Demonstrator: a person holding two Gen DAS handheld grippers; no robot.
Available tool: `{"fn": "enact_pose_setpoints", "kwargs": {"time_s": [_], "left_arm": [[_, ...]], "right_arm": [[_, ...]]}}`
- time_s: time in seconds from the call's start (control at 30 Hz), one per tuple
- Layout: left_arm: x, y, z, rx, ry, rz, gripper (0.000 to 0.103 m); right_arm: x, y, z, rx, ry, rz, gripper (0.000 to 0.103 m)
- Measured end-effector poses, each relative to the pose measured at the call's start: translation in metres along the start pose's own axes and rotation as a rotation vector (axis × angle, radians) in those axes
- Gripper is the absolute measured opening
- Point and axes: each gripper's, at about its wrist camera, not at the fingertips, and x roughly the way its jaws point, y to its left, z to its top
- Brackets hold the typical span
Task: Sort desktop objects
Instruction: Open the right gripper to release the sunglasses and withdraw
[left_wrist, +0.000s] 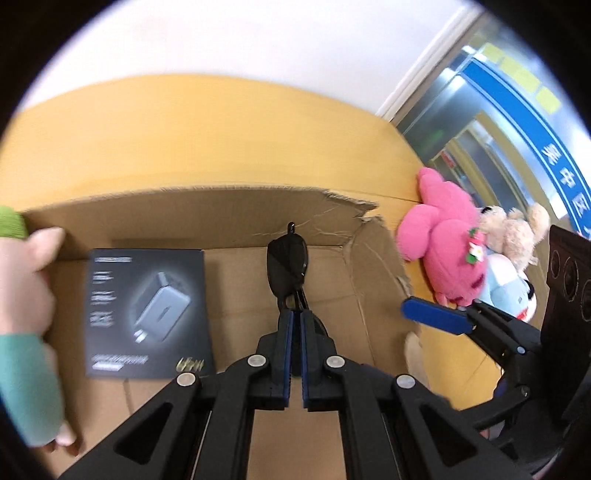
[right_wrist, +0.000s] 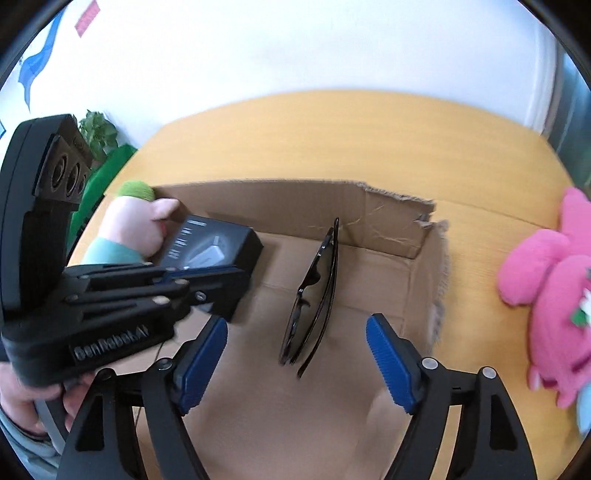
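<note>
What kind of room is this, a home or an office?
Probably an office or lab: a wooden desk against a bare white wall, a glass door with a blue sign, and a potted plant.

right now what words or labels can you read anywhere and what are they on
"GenRobot.AI", raised letters on the left gripper body, partly hard to make out.
Black box: small print and a gold mark, all too blurred to read.
Blue sign: white Chinese characters, too distorted to read.
Red label on the wall: unreadable.
</note>
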Motion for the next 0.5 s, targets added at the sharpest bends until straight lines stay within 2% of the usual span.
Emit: {"fn": "enact_pose_setpoints", "kwargs": {"time_s": [0.07, 0.13, 0.2, 0.27, 0.37, 0.5], "left_arm": [[-0.029, -0.007, -0.013, 0.041, -0.055, 0.023, 0.008], [-0.054, -0.017, -0.027, 0.082, -0.114, 0.054, 0.024], [-0.082, -0.025, -0.050, 0.126, -0.179, 0.115, 0.063], [-0.107, -0.031, -0.075, 0.171, -0.251, 0.183, 0.076], [-0.135, -0.034, -0.116, 0.213, -0.311, 0.281, 0.078], [-0.163, -0.033, -0.165, 0.181, -0.385, 0.327, 0.078]], "right_arm": [[-0.015, 0.012, -0.008, -0.003, -0.045, -0.032, 0.087], [-0.039, 0.019, -0.026, -0.017, -0.101, -0.069, 0.090], [-0.057, 0.036, -0.045, -0.030, -0.157, -0.091, 0.096], [-0.074, 0.050, -0.065, -0.044, -0.207, -0.134, 0.103], [-0.098, 0.067, -0.098, -0.038, -0.293, -0.192, 0.103], [-0.114, 0.085, -0.135, 0.021, -0.361, -0.268, 0.103]]}}
